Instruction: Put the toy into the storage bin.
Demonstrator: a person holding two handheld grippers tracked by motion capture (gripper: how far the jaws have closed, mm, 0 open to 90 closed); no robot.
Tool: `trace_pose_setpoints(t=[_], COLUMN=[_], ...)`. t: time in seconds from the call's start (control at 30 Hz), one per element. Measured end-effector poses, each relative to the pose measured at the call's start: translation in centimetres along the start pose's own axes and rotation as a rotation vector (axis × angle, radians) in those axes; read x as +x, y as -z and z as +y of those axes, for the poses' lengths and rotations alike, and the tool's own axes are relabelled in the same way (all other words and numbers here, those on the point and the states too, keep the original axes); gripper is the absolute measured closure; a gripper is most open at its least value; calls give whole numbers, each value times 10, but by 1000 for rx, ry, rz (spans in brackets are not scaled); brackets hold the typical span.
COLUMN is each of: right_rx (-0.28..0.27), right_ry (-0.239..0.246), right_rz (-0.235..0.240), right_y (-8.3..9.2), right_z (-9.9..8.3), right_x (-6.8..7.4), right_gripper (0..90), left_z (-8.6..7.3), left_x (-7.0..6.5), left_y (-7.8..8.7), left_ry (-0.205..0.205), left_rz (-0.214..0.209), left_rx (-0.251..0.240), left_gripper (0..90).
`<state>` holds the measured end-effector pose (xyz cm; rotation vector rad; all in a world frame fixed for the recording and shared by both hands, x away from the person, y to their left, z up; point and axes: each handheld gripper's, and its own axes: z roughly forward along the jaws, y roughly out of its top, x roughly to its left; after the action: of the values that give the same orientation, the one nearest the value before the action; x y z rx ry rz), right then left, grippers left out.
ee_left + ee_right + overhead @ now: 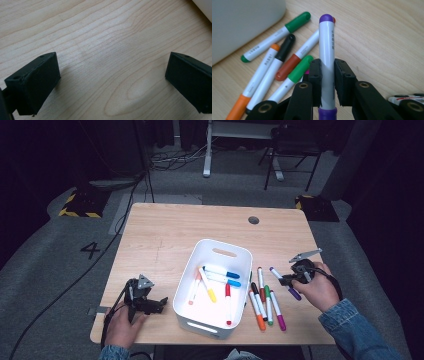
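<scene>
Work in hand: markers going from the worktop [165, 227] into the white bin [200, 251]; judged as a sorting job about half done.
Right gripper [327, 65]: pressed together on the purple marker [327, 47], pads clamping the white barrel near one end.
Held marker, place: lifted clear of the worktop at the right of the high view, just right of the loose marker group.
Held marker, axis: runs straight out along the jaws in the right gripper view; in the high view it lies slanted, far cap toward the bin's far right corner.
Key relation: bin lies to the left of the right gripper [291, 280], with the loose markers [265, 302] between them; the carry must pass over these.
Nearer hand: right hand [320, 287] holds the marker; no handover looks needed.
Left gripper [159, 306]: spread wide, nothing between the jaws, resting low over bare wood just left of the bin.
Bin contents: several markers lying flat, blue, yellow, red and orange caps among them; room remains.
Loose on the worktop: markers with green, black, orange, red-brown and magenta caps, bunched just beside the bin's right wall.
Risk (judgement): a slanted marker could catch the bin rim.
</scene>
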<state>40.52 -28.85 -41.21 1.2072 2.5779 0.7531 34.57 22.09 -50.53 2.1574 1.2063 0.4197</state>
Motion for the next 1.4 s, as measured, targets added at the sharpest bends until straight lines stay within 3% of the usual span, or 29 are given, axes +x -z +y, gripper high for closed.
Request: trace_pose_setpoints(t=[0.37, 0.67, 1.1, 1.4], right_rx=[-84, -116, -134, -138], right_ry=[62, 108, 178, 233], right_rz=[33, 62, 104, 135], right_y=[36, 56, 62, 58], right_z=[24, 43, 76, 101], right_x=[17, 31, 56, 75], right_gripper=[770, 770, 770, 770], left_z=[0, -1, 0, 0], left_x=[-1, -1, -1, -2], left_y=[0, 0, 0, 0], left_ry=[6, 6, 8, 10], left_rz=[4, 4, 5, 3], left_rx=[-4, -3, -5, -1], left_gripper=[0, 0, 0, 0])
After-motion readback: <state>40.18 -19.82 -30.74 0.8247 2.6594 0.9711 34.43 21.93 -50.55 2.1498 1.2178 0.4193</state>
